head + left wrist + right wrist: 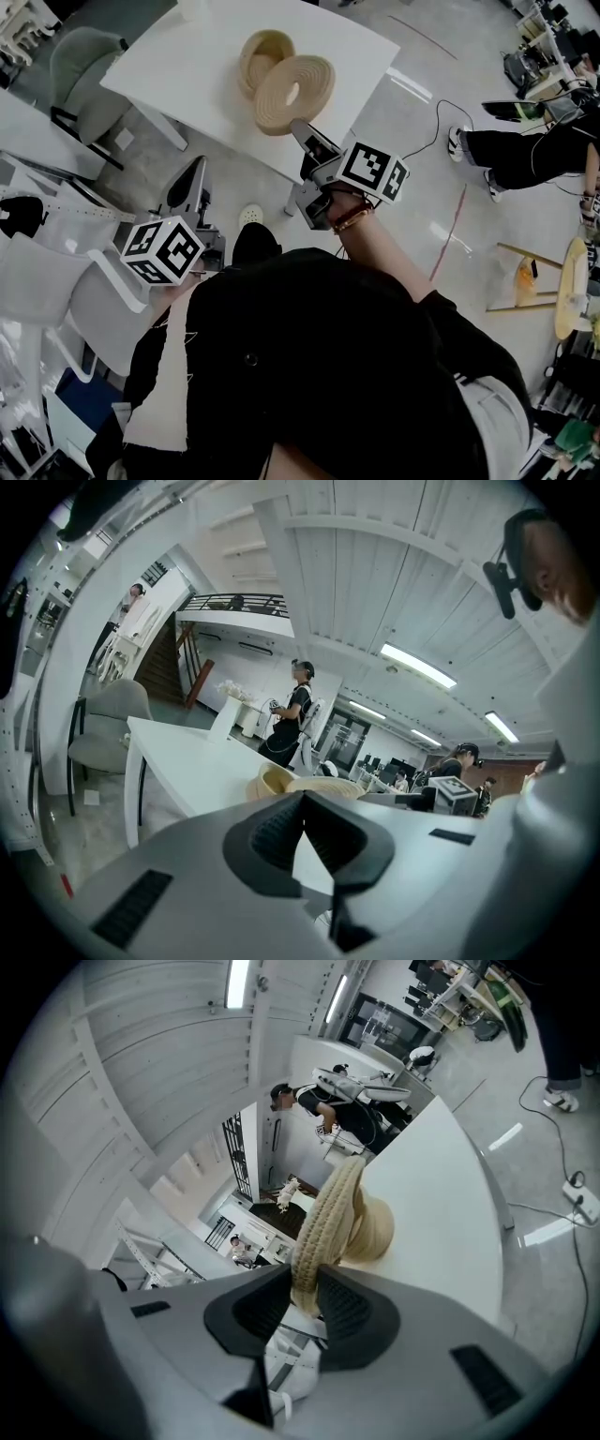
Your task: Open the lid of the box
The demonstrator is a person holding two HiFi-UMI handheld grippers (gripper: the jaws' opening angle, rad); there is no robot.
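A round woven box (259, 54) stands on the white table (187, 66). Its ring-shaped woven lid (292, 94) is tilted up on edge against the box. My right gripper (302, 129) is shut on the lid's near rim. In the right gripper view the rim (323, 1227) sits pinched between both pads of that gripper (305, 1283), with the box (380, 1232) behind it. My left gripper (195, 169) hangs low beside the table, off to the left of the box, touching nothing. In the left gripper view its tips (303, 797) meet, and box and lid (323, 787) lie ahead.
A grey chair (89, 56) stands at the table's far left and white chairs (37, 272) crowd the near left. At the right a person (534, 150) sits by a cable (436, 122) on the floor. Another person (295, 714) stands beyond the table.
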